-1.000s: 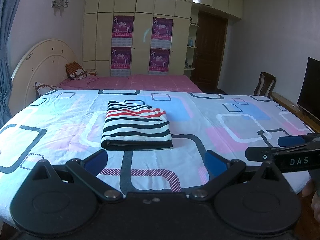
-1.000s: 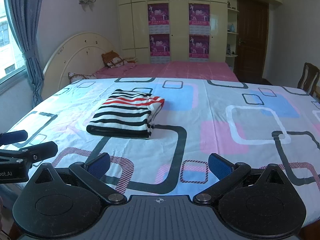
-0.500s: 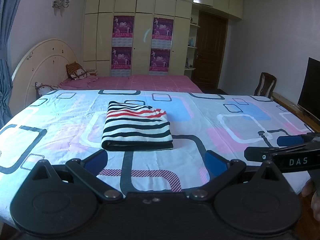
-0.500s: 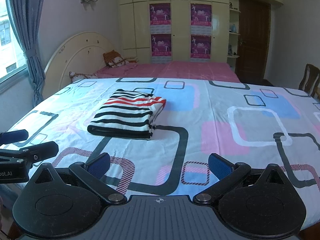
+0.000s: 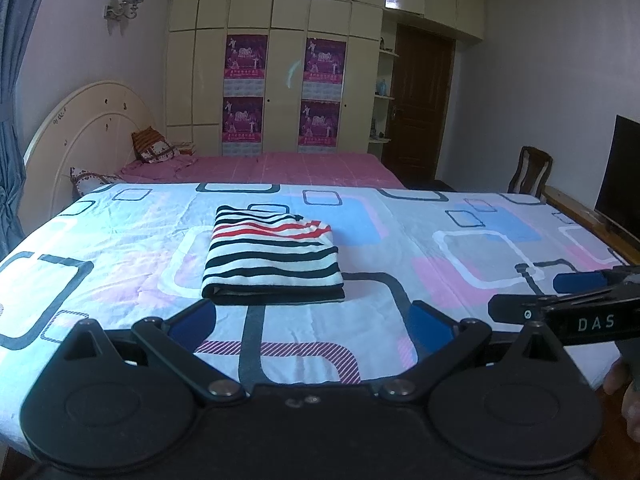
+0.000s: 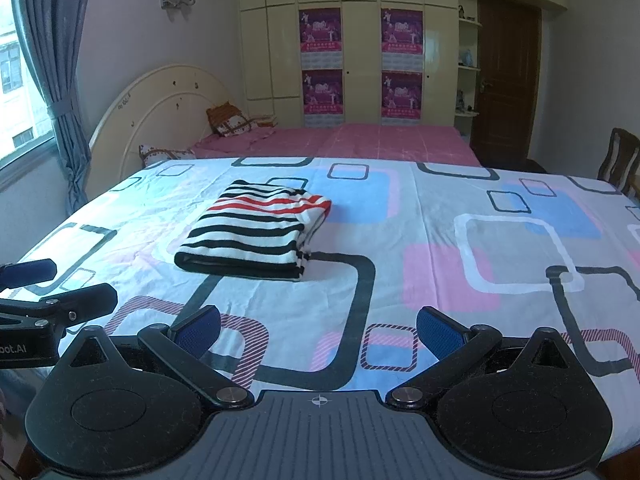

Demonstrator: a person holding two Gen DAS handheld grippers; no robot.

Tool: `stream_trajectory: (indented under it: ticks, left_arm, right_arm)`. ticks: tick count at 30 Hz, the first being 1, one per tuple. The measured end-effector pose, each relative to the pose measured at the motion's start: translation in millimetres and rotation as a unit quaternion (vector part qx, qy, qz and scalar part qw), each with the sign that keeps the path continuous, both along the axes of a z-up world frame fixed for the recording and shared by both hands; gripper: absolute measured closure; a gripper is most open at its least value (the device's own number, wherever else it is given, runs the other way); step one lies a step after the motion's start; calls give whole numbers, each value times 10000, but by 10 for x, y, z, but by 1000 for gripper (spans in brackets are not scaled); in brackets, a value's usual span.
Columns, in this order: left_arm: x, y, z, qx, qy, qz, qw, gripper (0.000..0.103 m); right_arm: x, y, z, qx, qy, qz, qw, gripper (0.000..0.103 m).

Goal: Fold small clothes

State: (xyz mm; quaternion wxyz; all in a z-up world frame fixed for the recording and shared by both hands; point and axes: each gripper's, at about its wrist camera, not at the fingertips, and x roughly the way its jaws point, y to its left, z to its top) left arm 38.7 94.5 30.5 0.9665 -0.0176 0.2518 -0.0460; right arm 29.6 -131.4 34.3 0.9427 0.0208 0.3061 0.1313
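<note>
Striped shirt (image 5: 272,258) lies folded into a neat rectangle on the bed sheet (image 5: 400,248), black, white and red bands up, well in from every edge and left of the sheet's middle. Nothing touches it.

Left gripper (image 5: 311,322) hangs above the near edge of the bed, its 2 blue-padded fingers (image 5: 192,322) spread wide with only sheet between them, short of the shirt's near fold. Right gripper (image 6: 318,330) is held level beside it, fingers (image 6: 440,332) likewise spread and holding nothing; the shirt sits ahead and to its left.

The sheet has pink, blue and black squares. Beyond it are a pink bedspread (image 6: 340,140), a cream headboard (image 6: 160,108), cushions (image 6: 232,122), a wardrobe (image 6: 360,40) with 4 purple posters, a dark door (image 6: 504,80), a chair (image 5: 532,170) and a grey curtain (image 6: 56,60).
</note>
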Motion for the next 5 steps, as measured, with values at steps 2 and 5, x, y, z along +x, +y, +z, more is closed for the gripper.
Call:
stream_trajectory:
  ticks: [2, 5]
  left_arm:
    - [0, -2, 1, -10, 12, -28, 10000, 1]
    - [2, -32, -4, 16, 45, -56, 10000, 1]
  right_arm:
    - [-2, -8, 1, 6, -6, 4, 10000, 0]
    - [-4, -23, 2, 22, -8, 21, 10000, 0]
